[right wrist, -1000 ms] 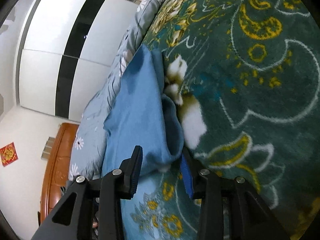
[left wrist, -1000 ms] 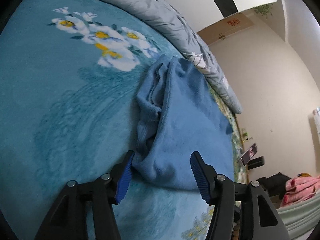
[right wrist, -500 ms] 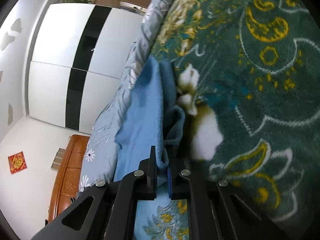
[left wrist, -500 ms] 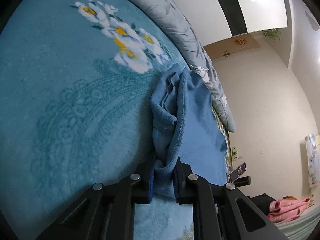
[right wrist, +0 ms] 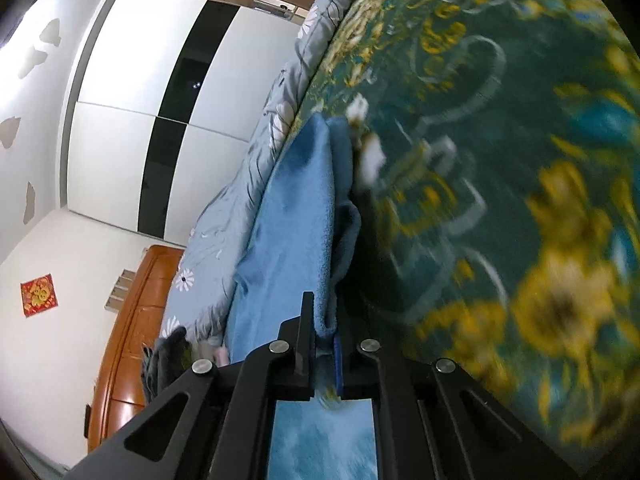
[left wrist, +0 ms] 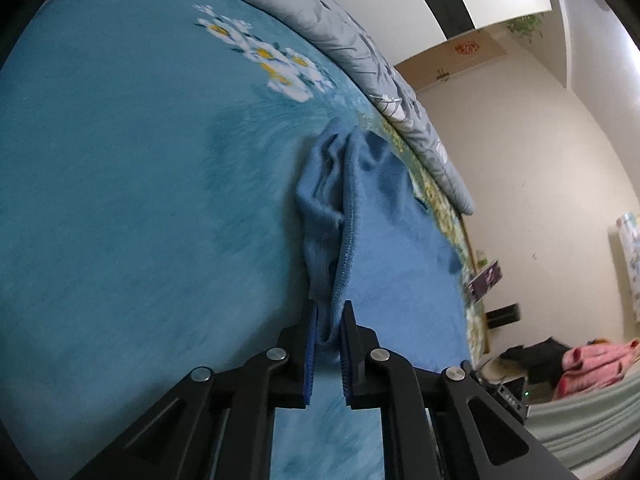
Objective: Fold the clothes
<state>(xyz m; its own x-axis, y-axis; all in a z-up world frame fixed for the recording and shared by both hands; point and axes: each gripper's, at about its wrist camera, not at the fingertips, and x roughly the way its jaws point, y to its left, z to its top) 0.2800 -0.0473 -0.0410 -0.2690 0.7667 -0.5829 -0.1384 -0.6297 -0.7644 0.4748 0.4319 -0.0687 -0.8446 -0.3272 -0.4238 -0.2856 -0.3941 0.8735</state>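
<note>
On bed blanket (left wrist: 120, 200) | left hand-held gripper (left wrist: 328, 334) clamped on blue garment (left wrist: 392, 248) edge, jaws just closed | right hand-held gripper (right wrist: 325, 334) pinching its other edge

The left tool (left wrist: 329, 320) enters from 6 o'clock and points toward 12, tipped downward. Its jaws have just been closing and now pinch a bunched fold of the blue cloth (left wrist: 384, 216) between the blue pads. The right tool (right wrist: 325, 322) likewise comes up from 6 o'clock, tipped more gently down, its jaws clamped on the cloth's edge.
</note>
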